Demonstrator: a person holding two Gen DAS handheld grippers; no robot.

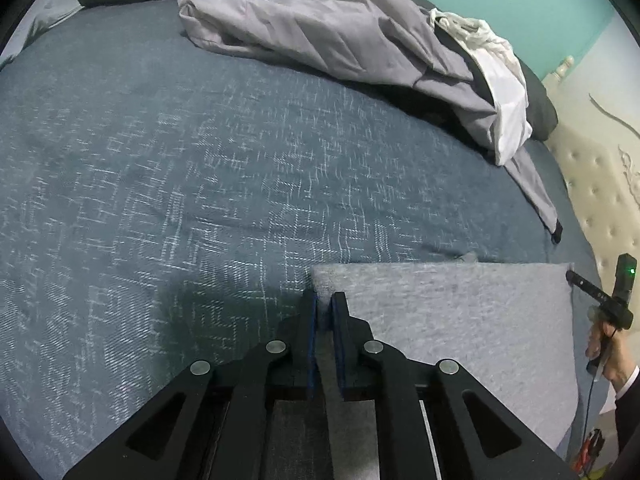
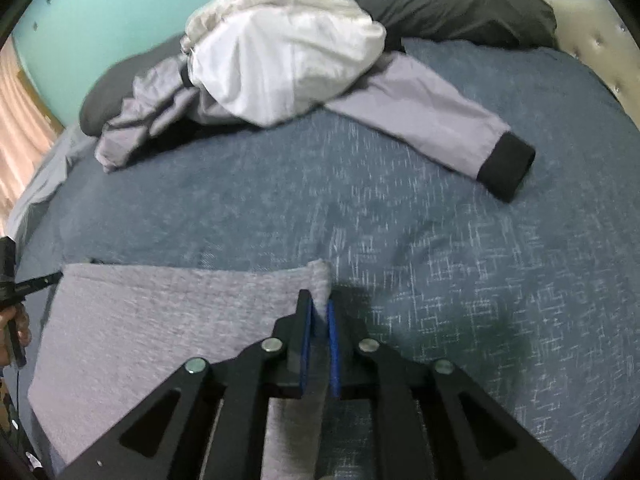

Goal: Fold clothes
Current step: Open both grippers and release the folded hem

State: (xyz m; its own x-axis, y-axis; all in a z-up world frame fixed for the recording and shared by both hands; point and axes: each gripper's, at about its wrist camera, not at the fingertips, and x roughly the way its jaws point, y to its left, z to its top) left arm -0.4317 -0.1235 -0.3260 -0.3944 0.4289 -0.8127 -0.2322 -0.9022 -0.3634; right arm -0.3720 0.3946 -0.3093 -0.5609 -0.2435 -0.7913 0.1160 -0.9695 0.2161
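A light grey knitted garment (image 1: pixel 452 320) lies stretched flat on the blue bedspread (image 1: pixel 200 168), its far edge straight. My left gripper (image 1: pixel 325 304) is shut on its left corner. My right gripper (image 2: pixel 319 304) is shut on its right corner, where a small tuft of the garment (image 2: pixel 320 276) sticks up between the blue pads. The same garment (image 2: pixel 160 320) spreads to the left in the right wrist view. The right gripper's tip (image 1: pixel 576 278) shows at the garment's far corner in the left wrist view.
A lilac jacket (image 1: pixel 340 36) with a black cuff (image 2: pixel 506 166) and a white garment (image 2: pixel 280 64) lie heaped at the far side of the bed. Dark pillows (image 2: pixel 452 0) lie behind them. A tufted cream headboard (image 1: pixel 600 184) stands at the right.
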